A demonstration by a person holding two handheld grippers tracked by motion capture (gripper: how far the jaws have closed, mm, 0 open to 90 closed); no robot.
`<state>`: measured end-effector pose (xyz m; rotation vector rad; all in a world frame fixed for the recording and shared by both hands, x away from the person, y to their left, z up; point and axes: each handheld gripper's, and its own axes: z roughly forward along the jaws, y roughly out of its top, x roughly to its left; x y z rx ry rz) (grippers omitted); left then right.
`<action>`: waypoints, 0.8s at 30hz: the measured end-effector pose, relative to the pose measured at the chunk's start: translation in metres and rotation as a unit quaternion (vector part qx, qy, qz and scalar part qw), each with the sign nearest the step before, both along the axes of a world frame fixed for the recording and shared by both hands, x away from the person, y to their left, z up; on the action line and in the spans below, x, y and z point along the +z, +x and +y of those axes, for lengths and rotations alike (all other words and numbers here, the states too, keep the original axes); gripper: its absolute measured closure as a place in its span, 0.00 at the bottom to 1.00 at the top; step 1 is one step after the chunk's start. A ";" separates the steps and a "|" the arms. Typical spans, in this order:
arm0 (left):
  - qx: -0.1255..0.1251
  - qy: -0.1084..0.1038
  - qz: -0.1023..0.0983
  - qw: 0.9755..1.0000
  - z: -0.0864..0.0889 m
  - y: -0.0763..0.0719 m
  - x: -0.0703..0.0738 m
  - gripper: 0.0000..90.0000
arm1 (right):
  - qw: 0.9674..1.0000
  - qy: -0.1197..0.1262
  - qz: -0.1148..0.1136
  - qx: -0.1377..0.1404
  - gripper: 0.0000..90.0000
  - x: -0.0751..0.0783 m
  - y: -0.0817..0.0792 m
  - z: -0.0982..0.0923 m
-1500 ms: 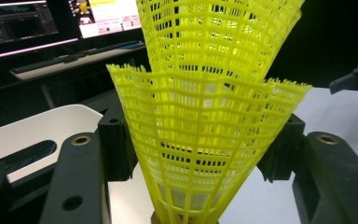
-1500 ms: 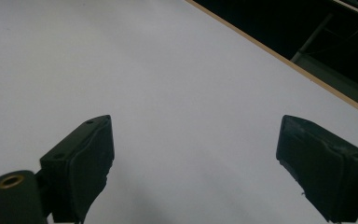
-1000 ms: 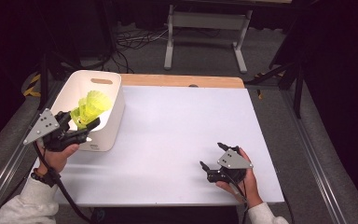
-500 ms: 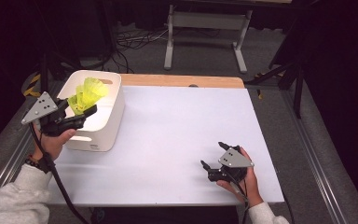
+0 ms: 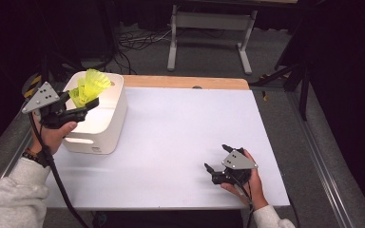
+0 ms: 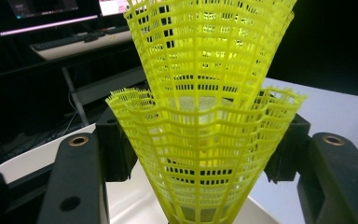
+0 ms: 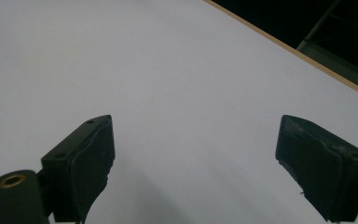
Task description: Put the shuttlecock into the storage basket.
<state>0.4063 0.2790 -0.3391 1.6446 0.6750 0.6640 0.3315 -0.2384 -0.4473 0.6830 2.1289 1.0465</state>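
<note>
A stack of yellow plastic shuttlecocks (image 5: 89,86) hangs above the white bin (image 5: 105,127) at the table's left, with my left gripper (image 5: 82,106) shut on it. In the left gripper view the yellow mesh skirts (image 6: 200,116) are nested one in another and the two black pads press on the lower skirt from both sides. My right gripper (image 5: 218,157) rests low over the white table near the front right, held in a hand, its jaws wide apart. In the right gripper view the right gripper (image 7: 196,163) has nothing but bare table between its jaws.
The white tabletop (image 5: 190,128) has a wooden strip (image 5: 185,82) along its far edge. Behind it stand a metal frame (image 5: 209,28) and cables on the floor. A black cable (image 5: 52,175) trails from the left gripper past the grey sleeve.
My left gripper has lifted the yellow shuttlecocks up out of the bin and toward the far side. The right gripper has stayed where it was.
</note>
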 end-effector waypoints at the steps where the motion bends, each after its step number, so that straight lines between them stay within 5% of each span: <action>1: -0.001 -0.001 0.005 1.000 0.000 0.004 0.001 0.44 | 1.000 -0.001 0.001 0.000 0.14 0.000 0.000 0.000; 6: 0.002 0.000 0.031 1.000 -0.001 0.029 0.004 0.44 | 1.000 -0.004 0.007 -0.002 0.14 -0.003 0.004 0.000; 17: 0.024 0.012 0.056 0.998 -0.004 0.066 -0.001 0.45 | 1.000 -0.009 0.007 -0.003 0.14 -0.003 0.005 -0.002; 24: 0.057 0.054 0.103 0.992 -0.011 0.088 -0.008 0.46 | 1.000 -0.005 0.008 0.002 0.14 -0.003 0.005 -0.003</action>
